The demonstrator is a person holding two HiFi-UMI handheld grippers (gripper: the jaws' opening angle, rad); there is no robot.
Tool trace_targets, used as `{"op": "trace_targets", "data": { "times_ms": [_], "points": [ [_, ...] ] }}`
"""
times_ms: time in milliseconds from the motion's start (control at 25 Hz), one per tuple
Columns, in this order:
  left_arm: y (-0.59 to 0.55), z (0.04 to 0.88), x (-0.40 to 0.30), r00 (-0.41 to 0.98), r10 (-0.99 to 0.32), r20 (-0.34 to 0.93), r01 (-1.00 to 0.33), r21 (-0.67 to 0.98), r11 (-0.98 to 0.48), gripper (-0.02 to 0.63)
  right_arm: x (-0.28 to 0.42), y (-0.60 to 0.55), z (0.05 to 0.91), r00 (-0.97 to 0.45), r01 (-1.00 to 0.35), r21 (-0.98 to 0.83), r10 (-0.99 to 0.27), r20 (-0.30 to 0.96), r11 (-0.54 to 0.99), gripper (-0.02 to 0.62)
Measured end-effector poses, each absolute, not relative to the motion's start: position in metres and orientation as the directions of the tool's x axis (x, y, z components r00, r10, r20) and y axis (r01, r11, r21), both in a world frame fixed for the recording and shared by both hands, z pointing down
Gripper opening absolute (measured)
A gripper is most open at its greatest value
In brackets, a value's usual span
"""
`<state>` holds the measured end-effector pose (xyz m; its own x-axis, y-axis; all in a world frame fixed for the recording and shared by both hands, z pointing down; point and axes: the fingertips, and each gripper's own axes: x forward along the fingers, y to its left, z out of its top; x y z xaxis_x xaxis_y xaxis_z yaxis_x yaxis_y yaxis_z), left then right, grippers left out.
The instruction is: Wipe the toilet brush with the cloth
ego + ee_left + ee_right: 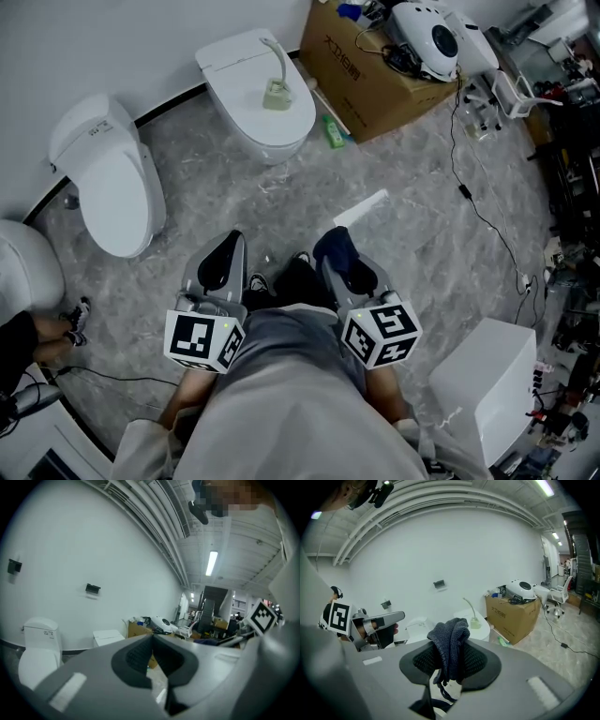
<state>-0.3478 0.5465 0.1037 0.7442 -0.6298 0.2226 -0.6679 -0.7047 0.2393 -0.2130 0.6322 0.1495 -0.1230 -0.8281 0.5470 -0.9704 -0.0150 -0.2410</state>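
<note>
The toilet brush (275, 82), a pale green head with a curved white handle, lies on the closed lid of the white toilet (246, 120) at the far wall; it also shows in the right gripper view as the toilet brush (472, 616). My right gripper (339, 259) is held near my body, shut on a dark blue knitted cloth (331, 246). In its own view the cloth (450, 641) bunches up above the right gripper (449, 654). My left gripper (228, 253) is beside it, its jaws shut together with nothing held, as the left gripper (151, 641) view shows.
A second white toilet (111, 178) stands at the left wall. A cardboard box (375, 70) with gear on top sits beyond the brush's toilet, with a green bottle (335, 132) at its foot. A white sheet (362, 209) and cables (483, 211) lie on the marble floor; a white cabinet (487, 382) stands at right.
</note>
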Motion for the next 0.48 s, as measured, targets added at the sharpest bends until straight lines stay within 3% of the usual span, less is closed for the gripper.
{"op": "trace_targets", "data": {
  "times_ms": [480],
  "points": [
    [0.457, 0.126, -0.264, 0.707, -0.643, 0.294, -0.705, 0.223, -0.673, 0.0, -0.108, 0.535, 0.171, -0.131, -0.959, -0.282, -0.825, 0.55, -0.036, 0.103]
  ]
}}
